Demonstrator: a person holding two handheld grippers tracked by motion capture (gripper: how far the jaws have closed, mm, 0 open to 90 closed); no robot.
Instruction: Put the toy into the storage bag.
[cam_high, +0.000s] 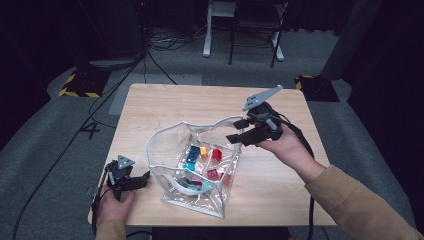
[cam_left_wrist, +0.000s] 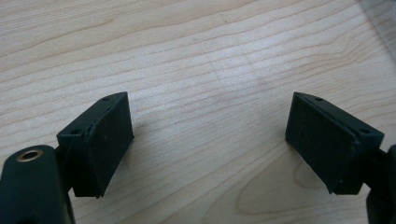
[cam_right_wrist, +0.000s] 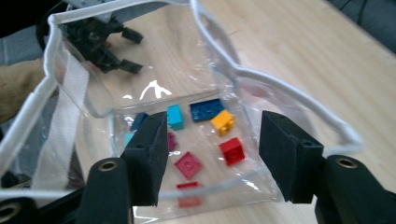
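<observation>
**Hand-held grippers stand off a clear pouch of bricks**

Right hand-held gripper (cam_high: 239, 131) hovers just off the far rim of the clear pouch (cam_high: 165, 145), jaws parted with nothing between them; in its own view (cam_right_wrist: 212, 158) the pads frame the pouch mouth without touching it. From that angle it looks straight down into the pouch, probably the reason it is held high and tilted inward.

Left hand-held gripper (cam_high: 142, 178) rests low at the near left edge of the table (cam_high: 150, 100), jaws spread wide over bare wood (cam_left_wrist: 210, 135), just beside the pouch but apart from it. It seems parked there, ready to steady the near wall if needed.

Within the pouch, which stands open with its white-piped rim (cam_right_wrist: 56, 28) propped up, lie small toy bricks: a red brick (cam_right_wrist: 232, 151), an orange brick (cam_right_wrist: 222, 122), a dark blue plate (cam_right_wrist: 206, 109) and a teal brick (cam_right_wrist: 175, 116), loose on the bottom. The pouch sits mid-table, slightly toward the person, within reach of both hands.
</observation>
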